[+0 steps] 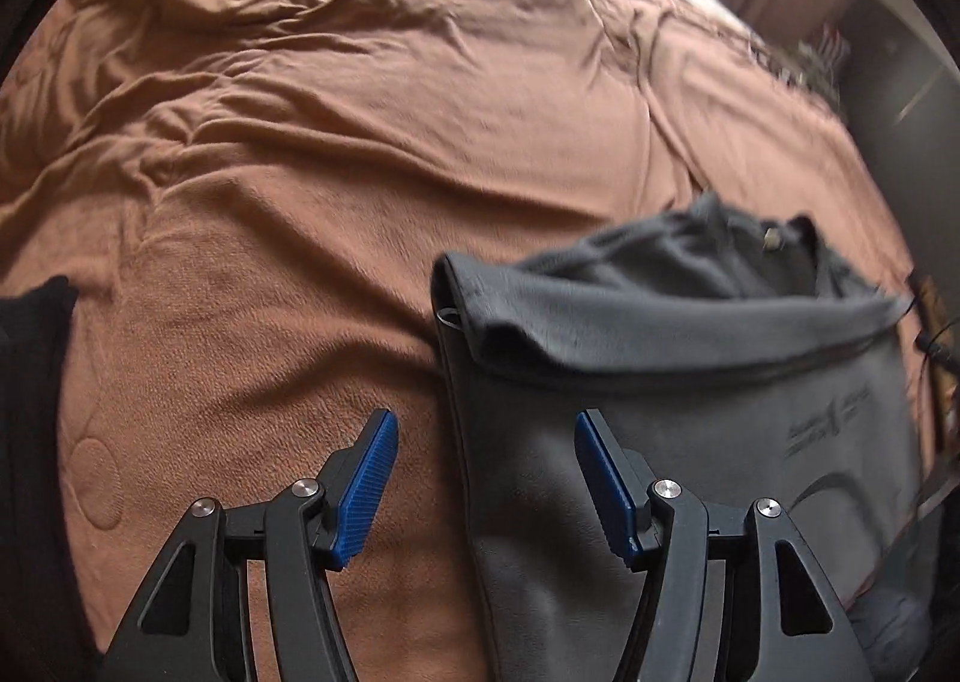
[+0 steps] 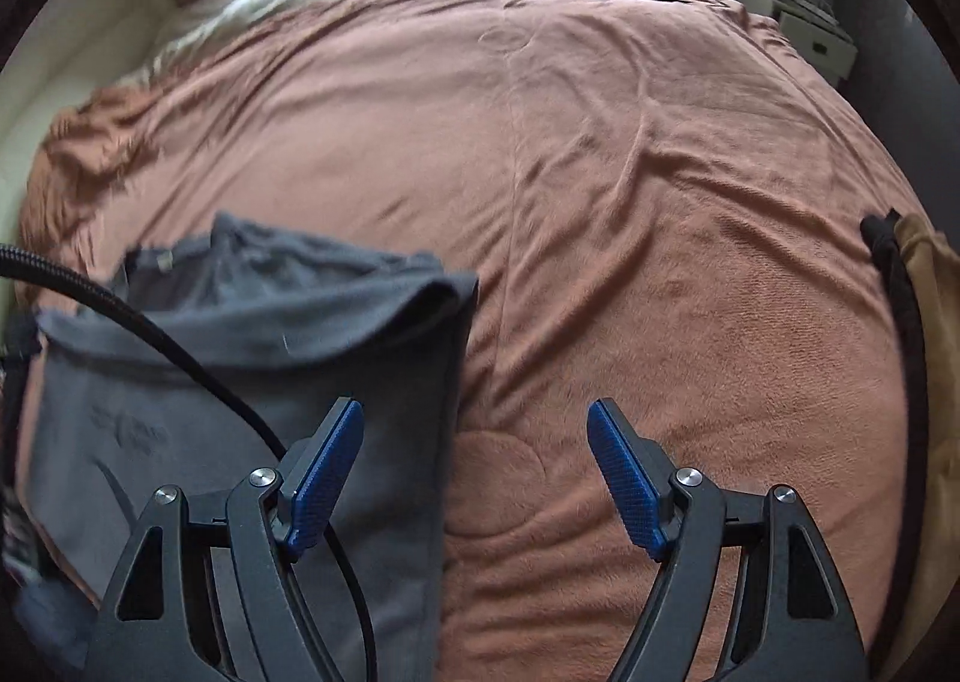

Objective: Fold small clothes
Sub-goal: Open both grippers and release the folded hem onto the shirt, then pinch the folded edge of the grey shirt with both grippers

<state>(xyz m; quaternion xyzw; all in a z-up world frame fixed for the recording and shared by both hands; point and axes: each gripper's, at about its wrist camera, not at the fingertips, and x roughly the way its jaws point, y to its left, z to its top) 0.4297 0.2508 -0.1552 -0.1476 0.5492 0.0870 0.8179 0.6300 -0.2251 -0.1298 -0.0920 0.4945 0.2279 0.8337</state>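
Both sets of jaws stand spread wide and grip nothing: the left gripper (image 1: pixel 486 481) hangs over the left edge of a dark grey garment (image 1: pixel 690 394), one blue pad (image 1: pixel 369 493) above the bed's brown blanket (image 1: pixel 312 154) and the other above the cloth; the right gripper (image 2: pixel 477 478) straddles the garment's (image 2: pixel 198 382) right edge the same way. Lying flat near the bed's near edge, the garment shows a faint dark printed logo (image 1: pixel 831 421) and its far end turned back in a loose, rumpled flap. A black cable (image 2: pixel 180 358) crosses it in the right wrist view. Beyond it the wrinkled blanket (image 2: pixel 630 190) runs bare toward the far edge. At the bed's right edge lies tan and black fabric (image 2: pixel 918 286).
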